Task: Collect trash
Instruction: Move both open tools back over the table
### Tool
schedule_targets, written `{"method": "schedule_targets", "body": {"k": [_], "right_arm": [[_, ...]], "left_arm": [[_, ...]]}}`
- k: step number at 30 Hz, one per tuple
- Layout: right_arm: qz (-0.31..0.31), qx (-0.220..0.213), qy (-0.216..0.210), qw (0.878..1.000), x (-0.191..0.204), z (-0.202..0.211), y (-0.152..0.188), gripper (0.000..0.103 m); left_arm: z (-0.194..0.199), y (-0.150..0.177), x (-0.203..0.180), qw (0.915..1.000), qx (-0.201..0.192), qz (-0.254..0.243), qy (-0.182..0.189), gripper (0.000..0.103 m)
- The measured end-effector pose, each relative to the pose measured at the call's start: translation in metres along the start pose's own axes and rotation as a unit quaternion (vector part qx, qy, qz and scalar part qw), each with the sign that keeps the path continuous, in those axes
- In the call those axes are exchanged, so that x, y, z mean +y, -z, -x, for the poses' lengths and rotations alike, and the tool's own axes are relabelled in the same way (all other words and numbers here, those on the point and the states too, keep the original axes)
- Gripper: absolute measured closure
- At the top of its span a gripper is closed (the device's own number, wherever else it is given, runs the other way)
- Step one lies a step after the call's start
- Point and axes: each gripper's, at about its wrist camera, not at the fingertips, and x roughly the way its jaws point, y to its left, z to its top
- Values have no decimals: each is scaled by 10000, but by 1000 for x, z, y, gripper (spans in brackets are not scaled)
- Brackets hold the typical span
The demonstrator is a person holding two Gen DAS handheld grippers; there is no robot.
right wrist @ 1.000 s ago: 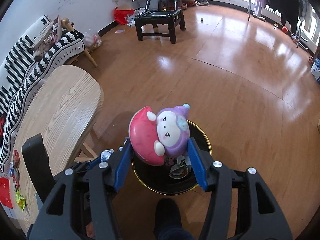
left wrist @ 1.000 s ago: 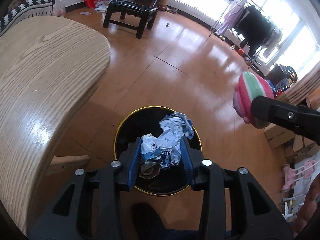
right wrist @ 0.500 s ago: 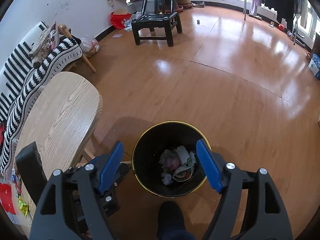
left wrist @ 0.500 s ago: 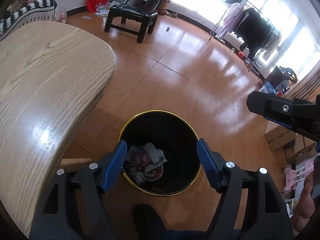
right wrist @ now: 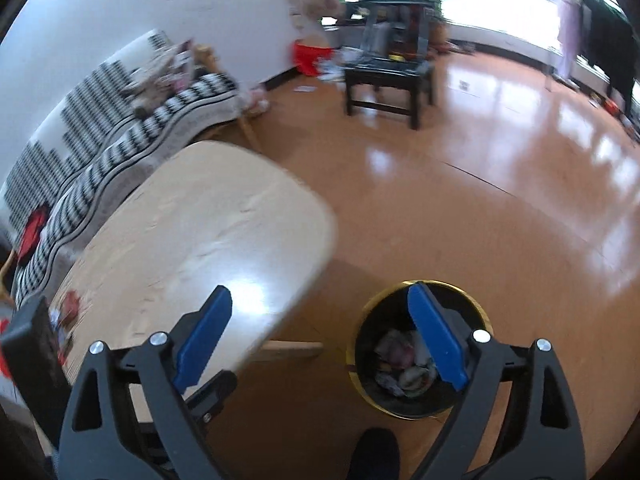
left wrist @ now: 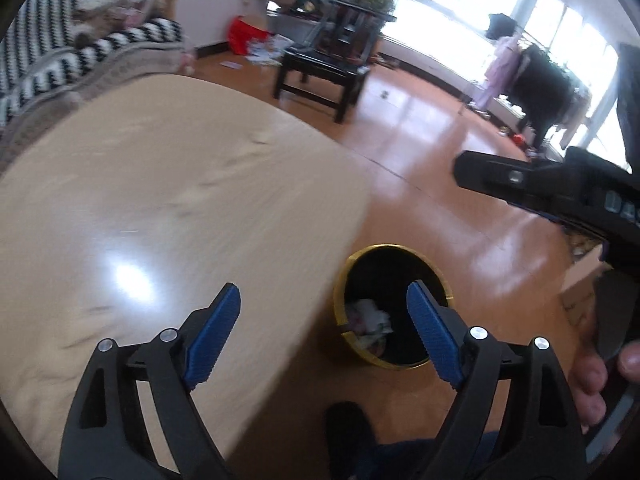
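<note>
A black bin with a gold rim [left wrist: 362,254] [right wrist: 478,302] stands on the floor beside the wooden table [left wrist: 160,200] [right wrist: 208,232]. Crumpled trash [left wrist: 370,318] [right wrist: 402,362] lies in its bottom. My left gripper [left wrist: 323,336] hangs over the table's edge, its jaws still opening, with nothing between the blue pads. My right gripper [right wrist: 320,338] is the same, jaws opening and empty, its right finger above the bin. The right gripper's black finger [left wrist: 520,180] also shows at the right of the left wrist view.
Small scraps [right wrist: 66,308] lie on the table's far left. A striped sofa [right wrist: 120,132] runs behind the table. A black chair [right wrist: 390,76] and a red bag [right wrist: 308,54] stand across the wooden floor. A dark shoe [left wrist: 348,424] is below the grippers.
The left gripper let the crumpled wrapper fall and the right gripper let the pink toy fall into the bin. Both opened wide, rose and swung left toward the table.
</note>
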Motion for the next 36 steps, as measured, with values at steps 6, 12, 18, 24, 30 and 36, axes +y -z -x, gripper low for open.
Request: {"method": "schedule_targets", "body": {"k": [6,12,18,24,30,36], "right_arm": [[628,72,-587,9963,92,-7,4,16],[1166,241,-1116,9866,179,-14,18,15],[1875,465,-1494,9697,267,-23,52,15],[2670,673,-1766,9450,337,-27,100,15],[3076,850,-1967,9271,377,-35,127,15],[3302,1070,-2248,9105,394,-40,141,15]], "left_arm": [[71,23,74,9965,-179,188,-795,18],[159,63,165,9840,-556,653,-1564,15],[233,131,255,9621,-779,1358,-2234,12],[272,197,332,9348,-636,2267,-2661,12],[286,216,344,9263,-634,2479,-2767,12],[271,206,347,9330,-586,2269,-2729,11]]}}
